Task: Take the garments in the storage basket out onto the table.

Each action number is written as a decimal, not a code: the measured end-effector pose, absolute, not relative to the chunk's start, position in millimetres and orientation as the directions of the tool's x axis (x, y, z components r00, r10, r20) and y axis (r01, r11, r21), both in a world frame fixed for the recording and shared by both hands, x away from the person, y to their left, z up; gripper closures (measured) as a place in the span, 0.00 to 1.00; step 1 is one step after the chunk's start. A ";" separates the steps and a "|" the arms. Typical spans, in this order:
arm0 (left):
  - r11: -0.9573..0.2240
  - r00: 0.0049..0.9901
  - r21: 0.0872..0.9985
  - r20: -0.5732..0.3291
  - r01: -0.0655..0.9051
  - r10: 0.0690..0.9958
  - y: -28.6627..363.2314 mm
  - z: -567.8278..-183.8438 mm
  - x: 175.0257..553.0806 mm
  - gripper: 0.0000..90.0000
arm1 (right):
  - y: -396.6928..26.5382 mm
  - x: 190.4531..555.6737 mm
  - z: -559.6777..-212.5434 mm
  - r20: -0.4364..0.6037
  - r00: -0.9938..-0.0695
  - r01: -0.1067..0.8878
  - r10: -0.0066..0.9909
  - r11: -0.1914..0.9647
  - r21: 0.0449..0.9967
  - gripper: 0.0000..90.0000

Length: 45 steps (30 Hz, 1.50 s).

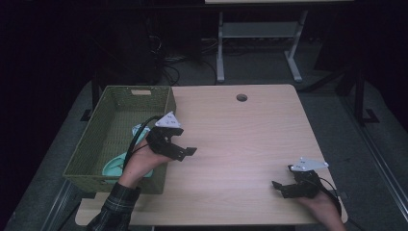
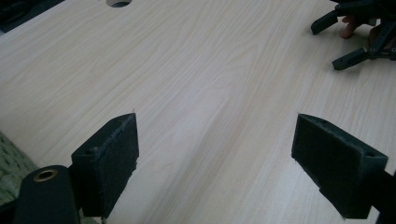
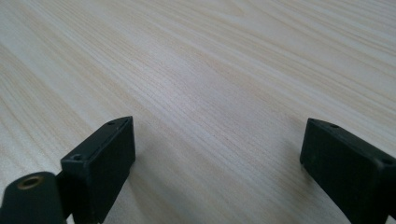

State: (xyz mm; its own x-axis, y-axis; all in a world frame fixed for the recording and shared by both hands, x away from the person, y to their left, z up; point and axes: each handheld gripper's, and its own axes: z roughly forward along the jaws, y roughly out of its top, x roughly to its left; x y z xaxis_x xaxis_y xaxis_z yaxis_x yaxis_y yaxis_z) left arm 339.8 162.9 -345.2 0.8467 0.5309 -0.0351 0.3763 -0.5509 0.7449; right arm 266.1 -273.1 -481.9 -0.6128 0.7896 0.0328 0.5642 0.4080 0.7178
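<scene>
My left gripper (image 1: 185,143) hovers just right of the green woven basket (image 1: 115,96), held by a hand in a plaid sleeve. Its jaws stand wide apart with nothing between them, and in the left gripper view (image 2: 215,154) only bare wood lies under them. My right gripper (image 1: 281,177) rests low near the table's front right corner, open and empty, and the right gripper view (image 3: 217,163) likewise shows only wood between its jaws. A mint-green item (image 1: 114,167) lies in the basket, partly hidden by the left hand.
The light wooden table (image 1: 240,139) has a round cable hole (image 1: 241,97) near its far edge. The basket takes up the table's left side. The right gripper (image 2: 355,37) appears far off in the left gripper view. Table legs and cables stand on the dark floor behind.
</scene>
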 end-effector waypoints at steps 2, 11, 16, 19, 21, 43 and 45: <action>-0.552 0.847 0.745 -0.032 0.374 0.531 165.4 -344.4 340.2 0.16 | -273.1 266.1 -481.9 0.033 -0.613 0.564 0.790 0.408 0.718 0.11; -0.543 0.834 0.744 -0.034 0.390 0.551 177.3 -342.7 341.9 0.16 | -273.1 266.1 -481.9 0.033 -0.613 0.564 0.790 0.408 0.718 0.11; -0.536 0.824 0.743 -0.037 0.401 0.565 184.4 -343.4 343.4 0.16 | -273.1 266.1 -481.9 0.033 -0.613 0.564 0.789 0.408 0.718 0.11; -0.527 0.818 0.747 -0.039 0.405 0.574 188.5 -344.2 344.9 0.16 | -273.1 266.0 -481.9 0.033 -0.613 0.564 0.790 0.408 0.718 0.11; -0.532 0.814 0.740 -0.037 0.412 0.579 191.7 -343.5 345.2 0.16 | -273.1 266.0 -481.9 0.033 -0.613 0.564 0.790 0.408 0.718 0.11; -0.497 0.763 0.741 -0.031 0.451 0.646 228.0 -346.0 352.8 0.16 | -273.1 266.1 -481.9 0.032 -0.613 0.563 0.789 0.409 0.718 0.11; -0.497 0.760 0.739 -0.029 0.454 0.649 231.6 -345.7 353.1 0.16 | -273.1 265.9 -481.8 0.033 -0.612 0.565 0.790 0.408 0.717 0.11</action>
State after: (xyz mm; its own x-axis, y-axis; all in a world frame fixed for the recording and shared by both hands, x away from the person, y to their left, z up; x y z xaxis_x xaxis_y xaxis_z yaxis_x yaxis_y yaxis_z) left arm 353.1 231.6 -345.7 0.7598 0.6495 -0.0294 0.4537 -0.4973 0.7394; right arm 265.9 -273.1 -481.8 -0.6121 0.7901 0.0333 0.5652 0.4077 0.7172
